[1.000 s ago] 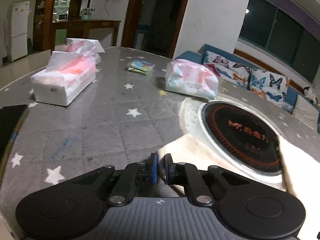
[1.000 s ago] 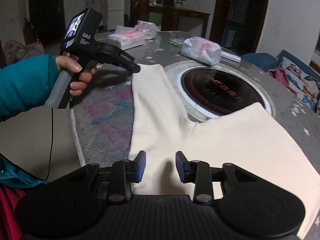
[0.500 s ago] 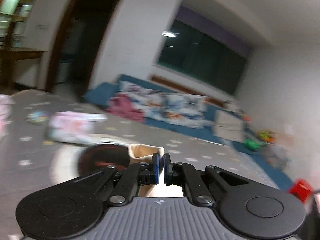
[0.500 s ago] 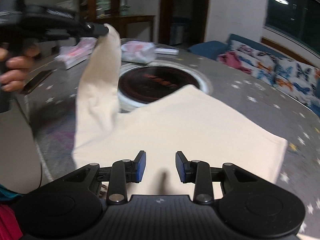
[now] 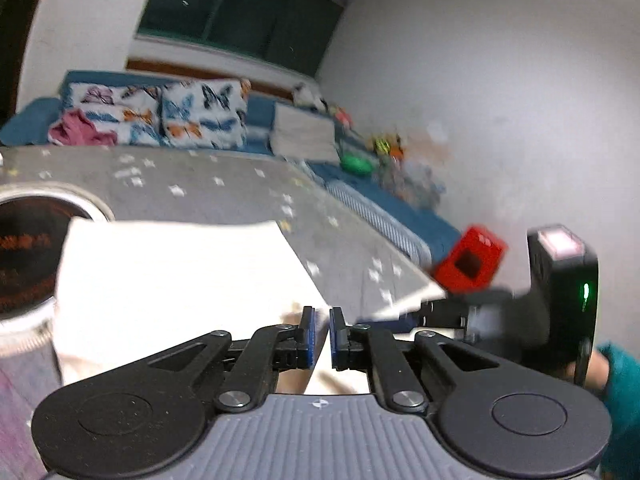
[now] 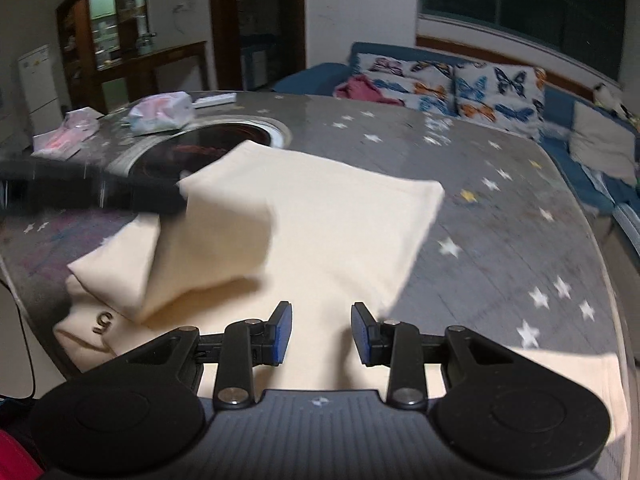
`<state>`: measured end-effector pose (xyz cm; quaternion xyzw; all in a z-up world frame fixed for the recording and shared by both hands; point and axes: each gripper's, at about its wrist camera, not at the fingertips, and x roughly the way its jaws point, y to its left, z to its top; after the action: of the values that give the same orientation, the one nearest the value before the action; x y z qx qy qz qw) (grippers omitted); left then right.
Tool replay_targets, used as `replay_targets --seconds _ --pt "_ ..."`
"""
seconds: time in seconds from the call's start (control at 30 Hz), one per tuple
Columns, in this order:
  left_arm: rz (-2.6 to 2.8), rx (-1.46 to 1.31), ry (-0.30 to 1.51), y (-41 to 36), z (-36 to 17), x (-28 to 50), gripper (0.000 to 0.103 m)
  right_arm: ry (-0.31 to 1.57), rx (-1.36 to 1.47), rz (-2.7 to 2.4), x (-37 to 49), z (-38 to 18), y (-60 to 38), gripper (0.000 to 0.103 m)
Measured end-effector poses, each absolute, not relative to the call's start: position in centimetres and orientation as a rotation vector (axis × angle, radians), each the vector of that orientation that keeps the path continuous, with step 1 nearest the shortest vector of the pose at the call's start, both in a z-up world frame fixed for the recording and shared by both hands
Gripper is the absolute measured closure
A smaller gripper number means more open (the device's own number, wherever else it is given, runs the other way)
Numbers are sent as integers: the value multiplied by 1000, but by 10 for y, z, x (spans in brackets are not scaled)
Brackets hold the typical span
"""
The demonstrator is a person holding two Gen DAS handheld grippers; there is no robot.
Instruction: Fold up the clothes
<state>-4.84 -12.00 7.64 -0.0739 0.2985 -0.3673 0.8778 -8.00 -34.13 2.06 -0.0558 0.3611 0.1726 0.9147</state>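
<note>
Pinching soft cream cloth (image 5: 168, 276), our left gripper (image 5: 322, 334) holds a sleeve folded across the garment beside the round black cooktop (image 6: 192, 148); our right gripper (image 6: 321, 334) hovers agape; only its view shows tissue packs (image 6: 164, 110).

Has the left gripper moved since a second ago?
Yes. In the right wrist view, the left gripper has carried the cream garment sleeve from left of the round cooktop rightward over the body.
</note>
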Motion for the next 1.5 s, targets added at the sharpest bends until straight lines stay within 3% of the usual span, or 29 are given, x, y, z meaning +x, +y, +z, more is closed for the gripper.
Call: replay_targets --seconds 0.1,0.43,0.67,0.73,0.8,0.83,0.97,1.1,1.3,1.4,1.5 --pt "-779 -125 627 -112 70 -58 85 747 -99 342 -81 19 -347 70" --pt "-405 -19 663 -35 41 -44 86 769 -78 364 -75 9 -342 70" --pt "-353 -13 689 -26 28 -19 83 803 -98 375 -69 -3 -327 71" --pt "-357 -12 693 -32 25 -12 82 807 -99 375 -69 -4 -327 76" --pt "-365 -10 691 -33 27 -19 83 807 -98 370 -68 -4 -326 79" --pt "-373 -6 692 -34 25 -18 91 806 -97 367 -68 -4 -326 83" --pt "-326 -34 672 -24 25 -19 102 791 -84 357 -66 -1 -327 88" --pt "-298 -54 660 -11 27 -22 102 774 -87 355 -65 2 -326 88" --pt "-450 41 605 -21 40 -26 97 776 -86 358 -67 4 -329 85" --pt "-489 112 594 -35 38 -23 75 781 -86 357 -67 3 -329 85" --pt "-510 167 603 -43 32 -16 73 786 -86 356 -66 1 -329 84"
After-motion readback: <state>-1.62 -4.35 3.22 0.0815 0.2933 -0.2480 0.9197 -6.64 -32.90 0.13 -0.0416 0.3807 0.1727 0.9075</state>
